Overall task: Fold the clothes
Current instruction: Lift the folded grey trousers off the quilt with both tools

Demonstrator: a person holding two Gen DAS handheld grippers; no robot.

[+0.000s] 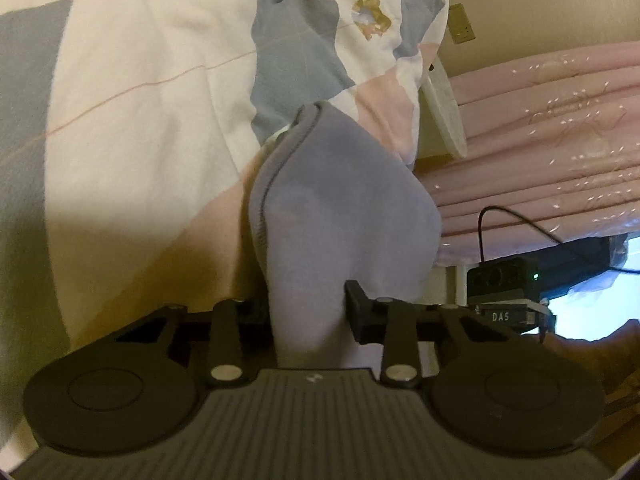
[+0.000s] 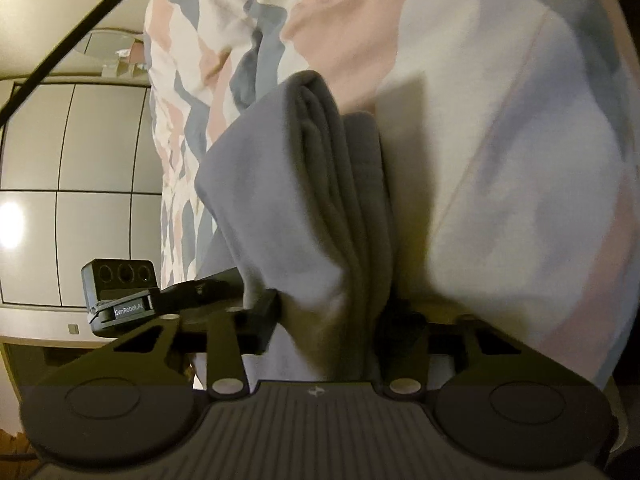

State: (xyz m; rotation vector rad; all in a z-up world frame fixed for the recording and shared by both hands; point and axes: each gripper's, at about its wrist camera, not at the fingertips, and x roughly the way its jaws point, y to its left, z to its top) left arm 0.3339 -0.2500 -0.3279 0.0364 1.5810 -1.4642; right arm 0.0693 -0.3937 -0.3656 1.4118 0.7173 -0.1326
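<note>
A lavender-grey garment (image 1: 320, 208) bunches up between the black fingers of my left gripper (image 1: 310, 312), which is shut on it; a ribbed seam runs along its left edge. In the right wrist view the same garment (image 2: 312, 200) hangs in thick vertical folds, and my right gripper (image 2: 328, 320) is shut on them. Both grippers hold the cloth above a quilt (image 1: 140, 80) patterned in white, pink and grey-blue patches. The fingertips are buried in the fabric in both views.
The other gripper's camera block (image 1: 504, 292) with a cable shows at the right of the left wrist view, its twin (image 2: 120, 292) at the left of the right wrist view. Pink curtains (image 1: 560, 140) hang at the right. Pale wardrobe panels (image 2: 80, 180) stand at the left.
</note>
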